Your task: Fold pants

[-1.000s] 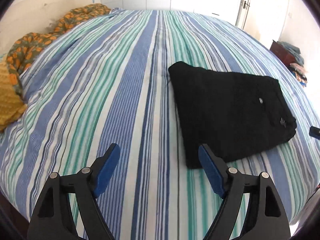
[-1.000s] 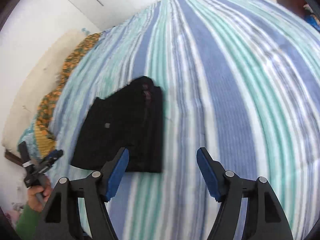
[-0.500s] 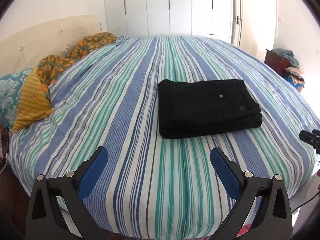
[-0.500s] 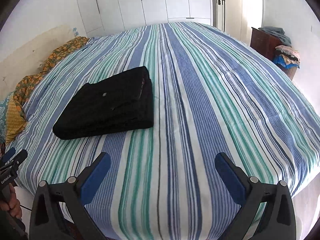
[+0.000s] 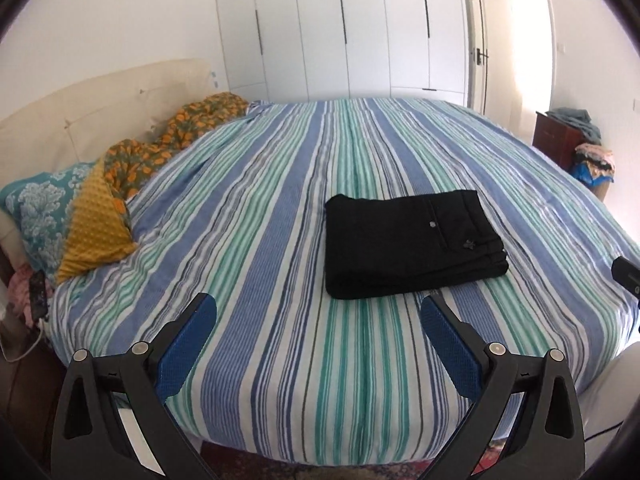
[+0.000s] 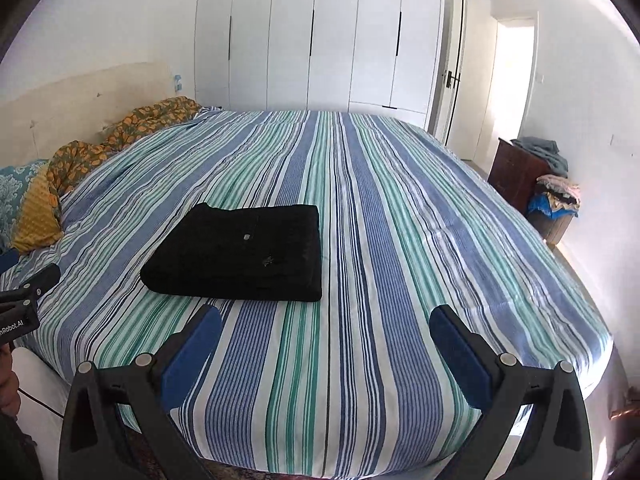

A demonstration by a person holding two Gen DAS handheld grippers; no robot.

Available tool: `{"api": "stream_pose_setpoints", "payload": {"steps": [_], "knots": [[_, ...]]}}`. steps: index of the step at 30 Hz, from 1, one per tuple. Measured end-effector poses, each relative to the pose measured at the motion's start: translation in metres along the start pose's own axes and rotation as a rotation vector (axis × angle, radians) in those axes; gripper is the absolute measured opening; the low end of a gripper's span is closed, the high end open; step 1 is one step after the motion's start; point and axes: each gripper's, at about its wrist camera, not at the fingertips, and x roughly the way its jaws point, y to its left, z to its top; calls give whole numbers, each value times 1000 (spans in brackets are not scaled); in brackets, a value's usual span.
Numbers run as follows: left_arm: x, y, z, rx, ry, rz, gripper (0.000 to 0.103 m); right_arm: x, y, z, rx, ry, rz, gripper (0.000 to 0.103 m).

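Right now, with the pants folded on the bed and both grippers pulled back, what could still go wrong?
Little, but two things stand out. The black pants lie near the bed's front edge, so a nudge from the open left gripper or the open right gripper could shift them toward it. The stacked layers at the pants' right end also look loose, and may slump if bumped.

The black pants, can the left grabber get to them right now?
Probably yes. The left gripper is open and empty, and only bare striped bedspread lies between it and the folded black pants. It would need to move forward.
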Motion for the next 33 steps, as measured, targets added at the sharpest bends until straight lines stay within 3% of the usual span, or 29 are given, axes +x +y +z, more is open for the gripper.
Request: {"api": "stream_pose_setpoints", "payload": {"steps": [7,13,22,33], "knots": [[-5,-11,-8,76,13,16,102,-8,13,-5,-8,34,12,103],[-9,-12,-11,32,78,-69,102,-16,24,-7,-20,66,19,103],[-10,-5,-8,-18,177,-109,103,-14,27,-12,-9,103,9,103],[-15,-1,-11,-16,223,-84,102,-22,35,-9,-11,94,20,103]]}}
